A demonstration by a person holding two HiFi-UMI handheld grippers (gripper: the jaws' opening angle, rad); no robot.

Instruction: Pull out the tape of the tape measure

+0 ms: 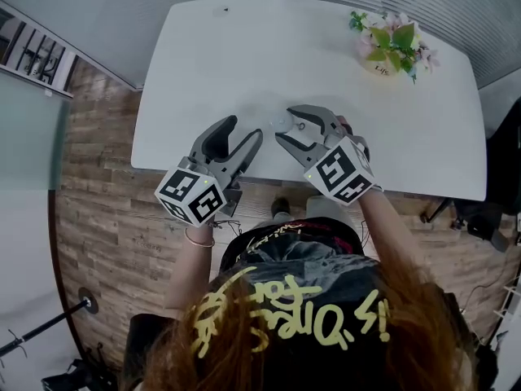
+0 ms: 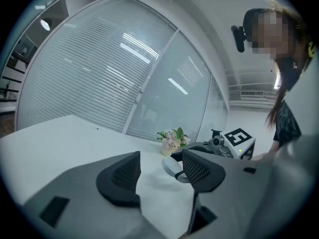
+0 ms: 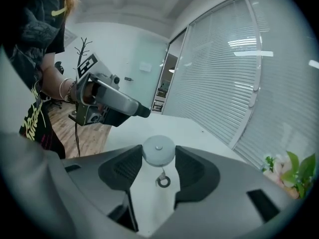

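Right claw (image 3: pixel 158 156) clamps the round white tape measure (image 3: pixel 158 148) between its jaw tips. The pull ring (image 3: pixel 163 181) dangles beneath, seemingly clear of the white surface (image 1: pixel 244 47), though the angle is poor. Left claw (image 2: pixel 160 164) stands just beside it, jaws apart with nothing between them. Both hang over the surface's near edge. A small flower pot (image 1: pixel 389 46) sits well apart at the far right corner, with open top stretching towards it. Slatted blinds (image 2: pixel 99 73) run beyond the far edge.

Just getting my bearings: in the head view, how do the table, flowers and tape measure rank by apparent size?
1. table, by far the largest
2. flowers
3. tape measure, smallest, though partly hidden
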